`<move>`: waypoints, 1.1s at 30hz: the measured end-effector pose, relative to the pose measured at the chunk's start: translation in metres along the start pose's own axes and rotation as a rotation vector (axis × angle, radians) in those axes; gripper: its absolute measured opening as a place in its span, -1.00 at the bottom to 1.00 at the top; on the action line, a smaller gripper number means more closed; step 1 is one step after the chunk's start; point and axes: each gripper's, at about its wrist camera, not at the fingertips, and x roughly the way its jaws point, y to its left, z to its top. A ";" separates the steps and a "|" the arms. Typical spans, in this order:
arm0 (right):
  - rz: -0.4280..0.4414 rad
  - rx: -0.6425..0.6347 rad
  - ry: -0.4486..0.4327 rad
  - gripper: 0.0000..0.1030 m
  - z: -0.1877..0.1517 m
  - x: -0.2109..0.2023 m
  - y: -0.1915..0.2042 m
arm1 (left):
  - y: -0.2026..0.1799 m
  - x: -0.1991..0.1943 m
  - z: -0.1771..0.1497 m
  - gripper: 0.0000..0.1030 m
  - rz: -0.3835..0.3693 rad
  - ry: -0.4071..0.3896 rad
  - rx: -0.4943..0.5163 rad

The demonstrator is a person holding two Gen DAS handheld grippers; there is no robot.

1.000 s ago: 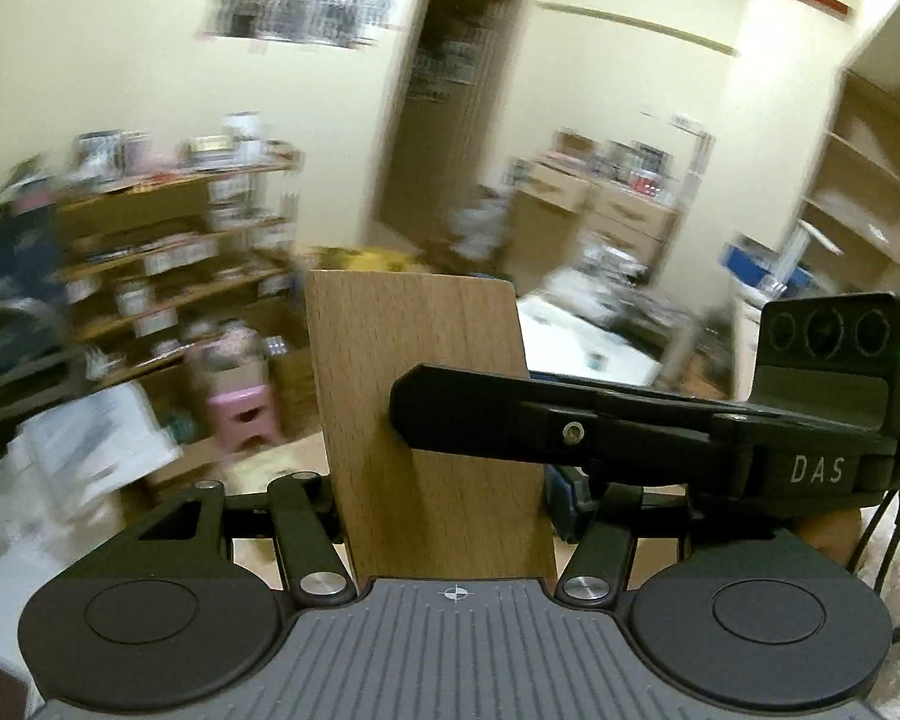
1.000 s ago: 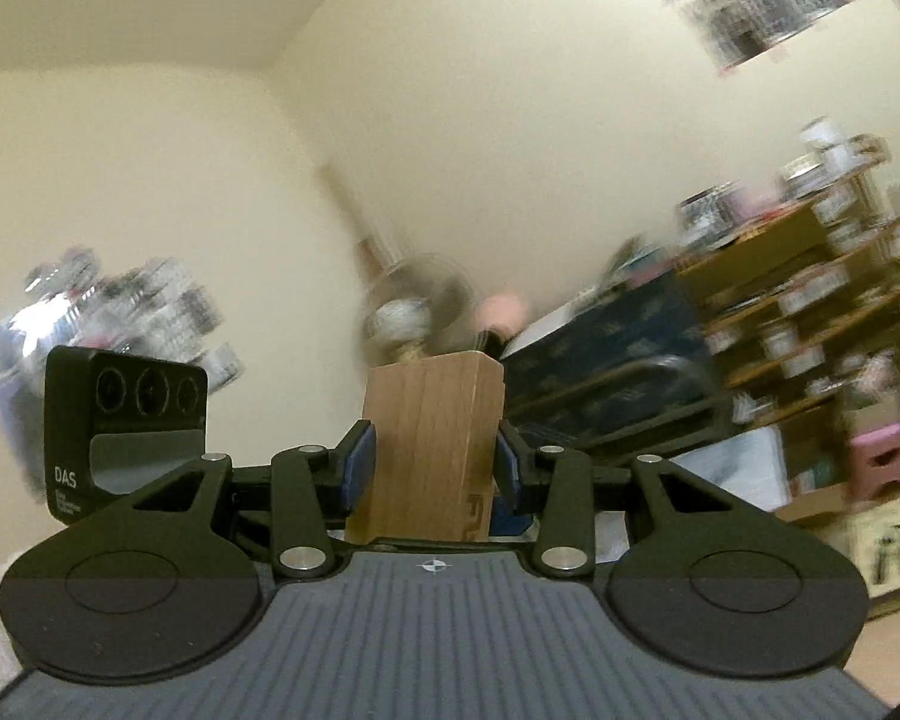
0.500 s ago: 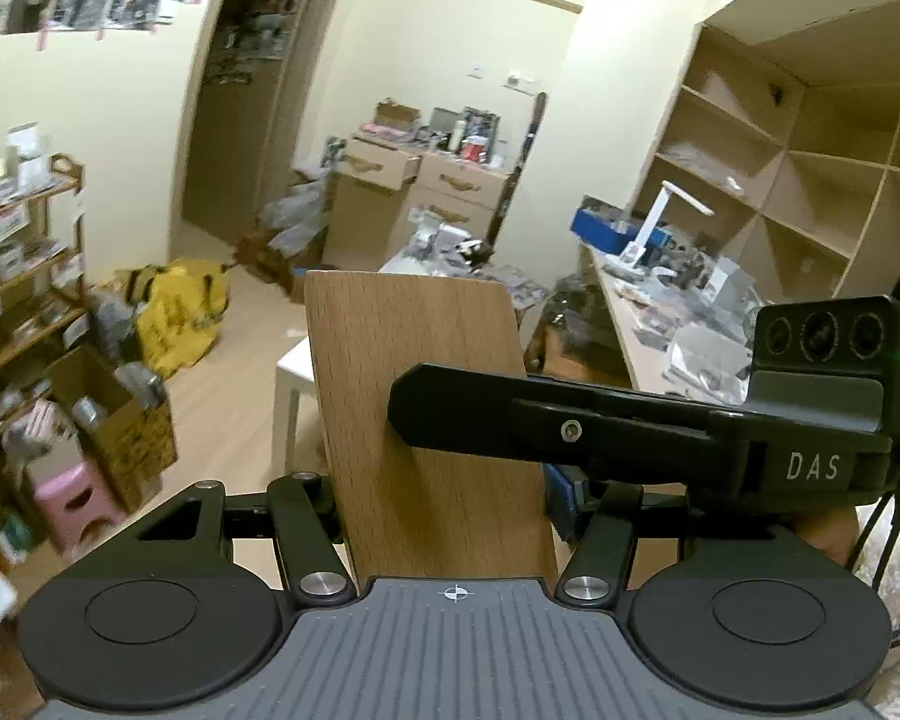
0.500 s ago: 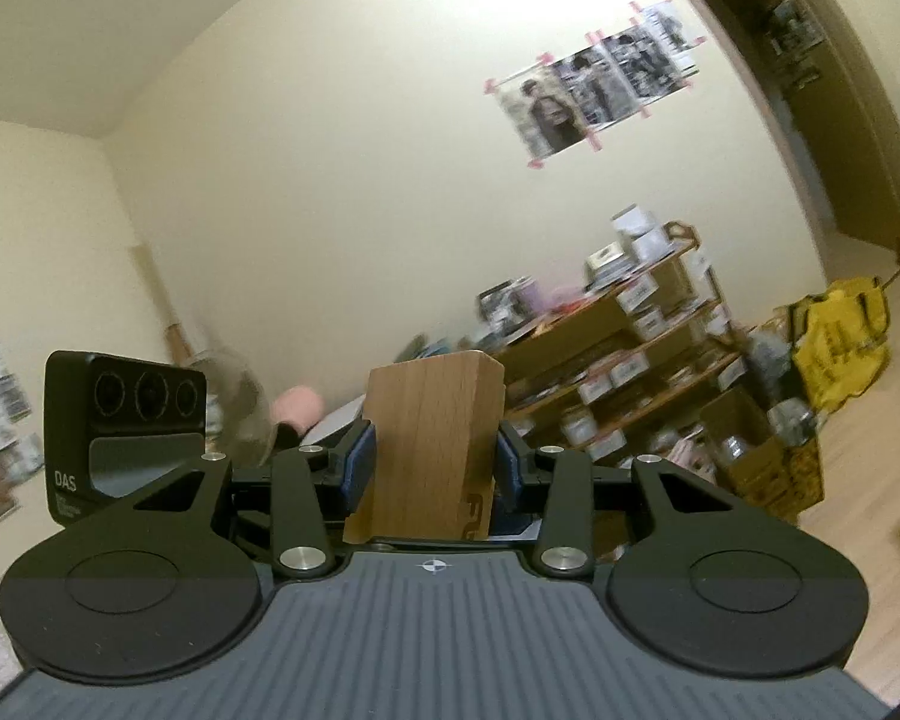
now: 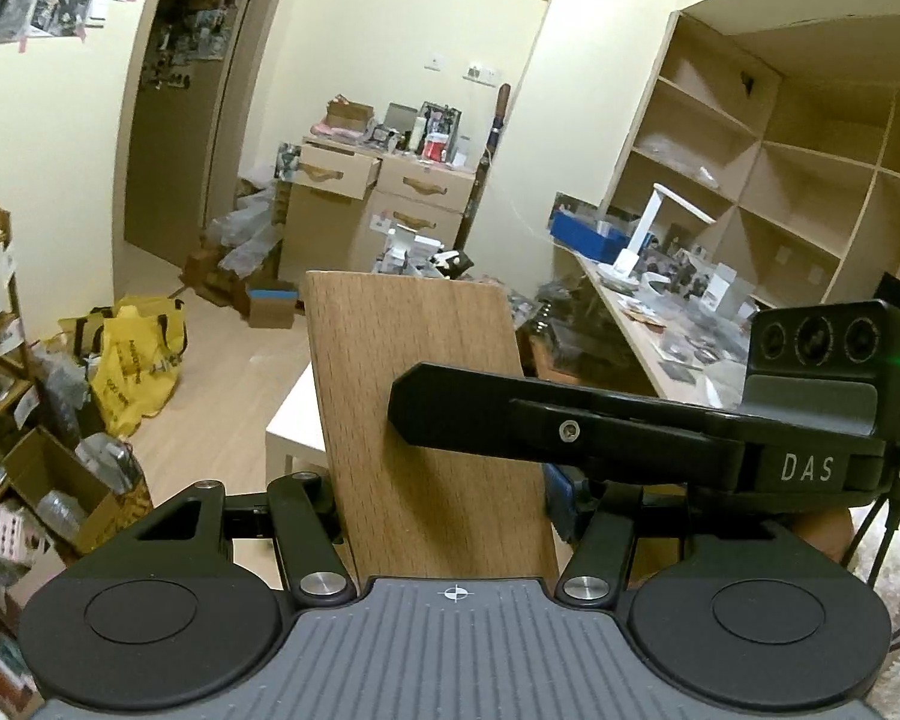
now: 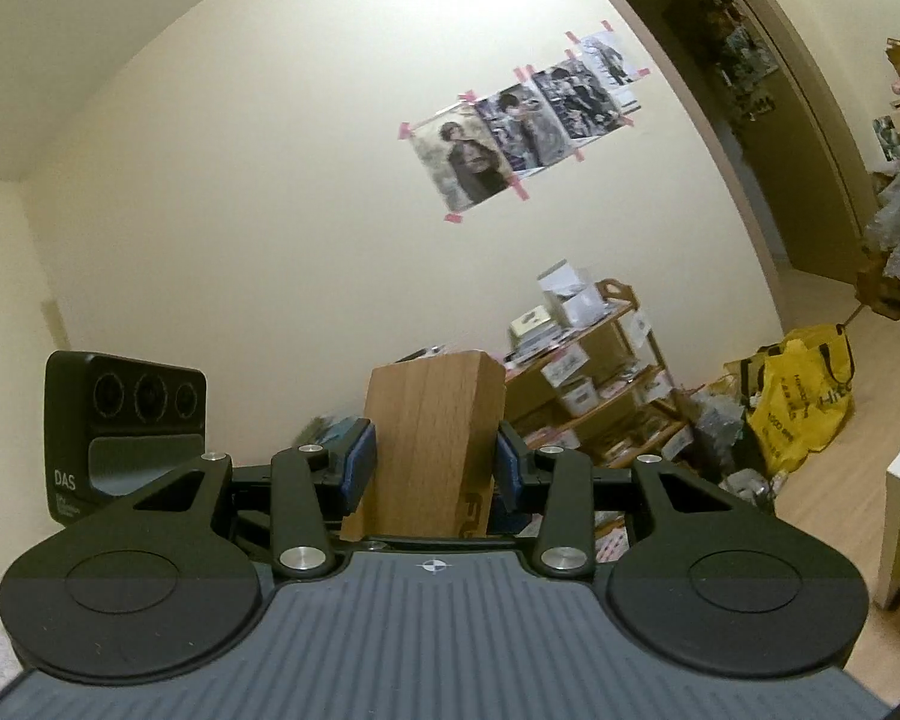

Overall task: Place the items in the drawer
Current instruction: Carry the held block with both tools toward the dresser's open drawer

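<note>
A tall wooden block [image 5: 414,396] stands upright between the fingers of my left gripper [image 5: 444,498], which is shut on its lower part. From the right, one finger of my right gripper [image 5: 510,420] lies across the block's face. In the right wrist view the same wooden block [image 6: 426,438] sits clamped between the two blue pads [image 6: 360,465] of my right gripper [image 6: 432,471]. Far across the room a beige chest of drawers [image 5: 414,204] has its upper left drawer [image 5: 336,171] pulled open.
A white table [image 5: 294,420] sits just below the block. A cluttered desk [image 5: 648,336] with wall shelves [image 5: 780,180] runs along the right. A yellow bag [image 5: 132,360] and boxes lie on the floor at left. A doorway [image 5: 174,108] opens at the back.
Both views have swung across the room towards the doorway and the chest of drawers, then steadied. The wooden block has stayed clamped in both grippers.
</note>
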 end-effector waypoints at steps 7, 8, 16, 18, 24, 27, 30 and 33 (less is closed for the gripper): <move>0.012 0.022 0.008 -0.21 0.046 0.061 -0.107 | 0.062 0.094 0.056 0.12 0.015 0.024 -0.013; 0.018 0.017 0.008 -0.21 0.059 0.071 -0.126 | 0.070 0.107 0.067 0.12 0.017 0.018 -0.011; 0.079 -0.010 0.034 -0.21 0.164 0.149 -0.245 | 0.125 0.202 0.168 0.12 0.063 -0.033 -0.041; 0.087 -0.006 0.025 -0.21 0.183 0.170 -0.269 | 0.139 0.224 0.192 0.12 0.076 -0.034 -0.032; 0.065 -0.003 0.016 -0.21 0.227 0.241 -0.339 | 0.201 0.287 0.247 0.12 0.063 -0.026 -0.021; 0.027 0.006 -0.006 -0.20 0.248 0.279 -0.368 | 0.240 0.320 0.275 0.12 0.033 -0.028 -0.015; -0.016 0.020 -0.035 -0.21 0.269 0.318 -0.398 | 0.281 0.353 0.311 0.12 -0.013 -0.022 0.019; -0.059 0.032 -0.065 -0.20 0.290 0.356 -0.428 | 0.320 0.383 0.349 0.12 -0.052 0.019 0.044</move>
